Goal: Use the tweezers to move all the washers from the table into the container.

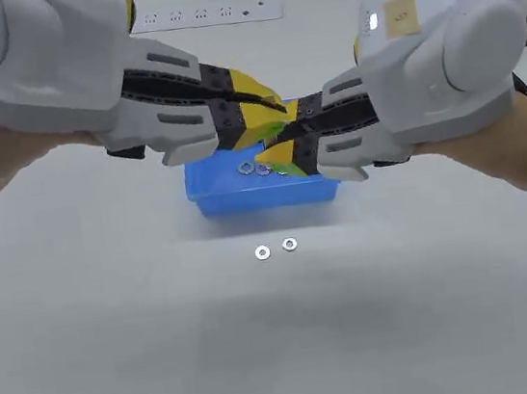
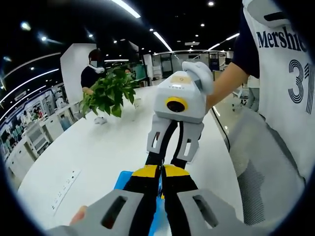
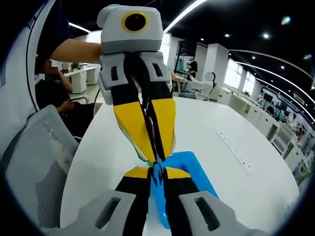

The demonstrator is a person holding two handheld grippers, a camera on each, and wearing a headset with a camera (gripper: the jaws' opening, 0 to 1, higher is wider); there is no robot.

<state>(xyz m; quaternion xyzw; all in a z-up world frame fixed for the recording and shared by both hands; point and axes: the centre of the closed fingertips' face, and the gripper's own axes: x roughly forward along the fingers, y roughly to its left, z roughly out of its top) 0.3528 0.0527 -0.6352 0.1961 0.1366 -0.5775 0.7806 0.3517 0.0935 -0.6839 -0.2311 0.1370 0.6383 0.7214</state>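
Note:
A blue container (image 1: 263, 195) sits mid-table with several washers (image 1: 255, 168) inside. Two more washers (image 1: 263, 252) (image 1: 289, 244) lie on the white table just in front of it. Above the container my left gripper (image 1: 271, 108) and right gripper (image 1: 286, 145) meet tip to tip. A thin pair of tweezers (image 3: 152, 132) with a green part (image 1: 275, 135) runs between them. In the right gripper view the left gripper (image 3: 153, 155) has its yellow jaws pressed on the tweezers, and my right gripper (image 3: 156, 172) is shut on their lower end. My left gripper (image 2: 161, 172) looks shut.
A white power strip (image 1: 206, 15) lies at the table's far edge. A potted plant (image 2: 108, 93) stands further along the table, with a person (image 2: 91, 73) behind it. A mesh chair (image 3: 34, 162) is beside the table.

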